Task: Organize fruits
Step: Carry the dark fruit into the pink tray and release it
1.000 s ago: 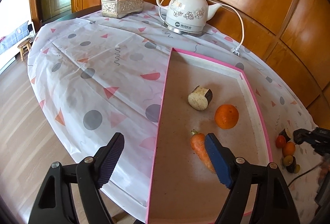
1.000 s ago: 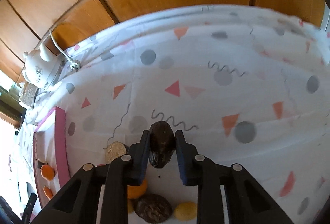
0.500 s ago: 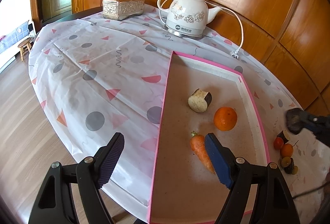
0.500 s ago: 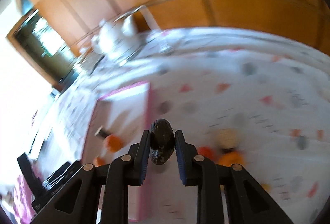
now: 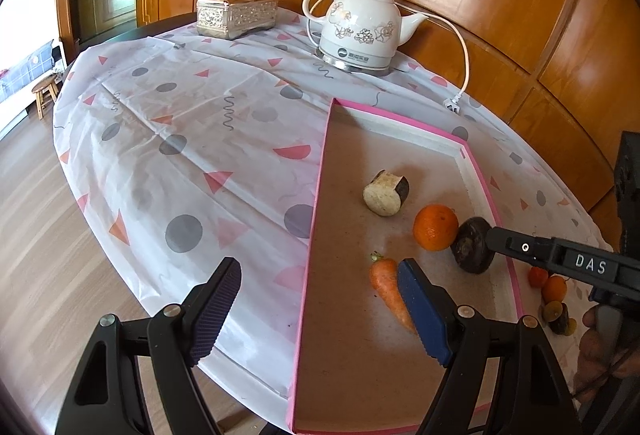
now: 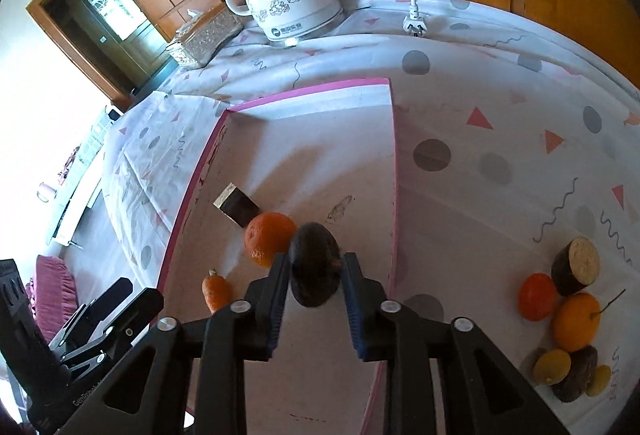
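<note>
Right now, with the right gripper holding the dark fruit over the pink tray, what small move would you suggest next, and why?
Probably lower it and open the jaws. The right gripper is shut on the dark fruit, inside the pink tray and close beside the orange, so nudging slightly away first may avoid a bump.

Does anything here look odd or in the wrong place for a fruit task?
Yes. A carrot and a cut vegetable chunk lie in the pink tray beside the orange; they are not fruit.

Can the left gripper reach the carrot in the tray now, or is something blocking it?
Probably yes. The left gripper is open and empty, and the carrot lies just beside its right finger, uncovered. The right gripper, holding the dark fruit, sits farther off by the orange.
</note>
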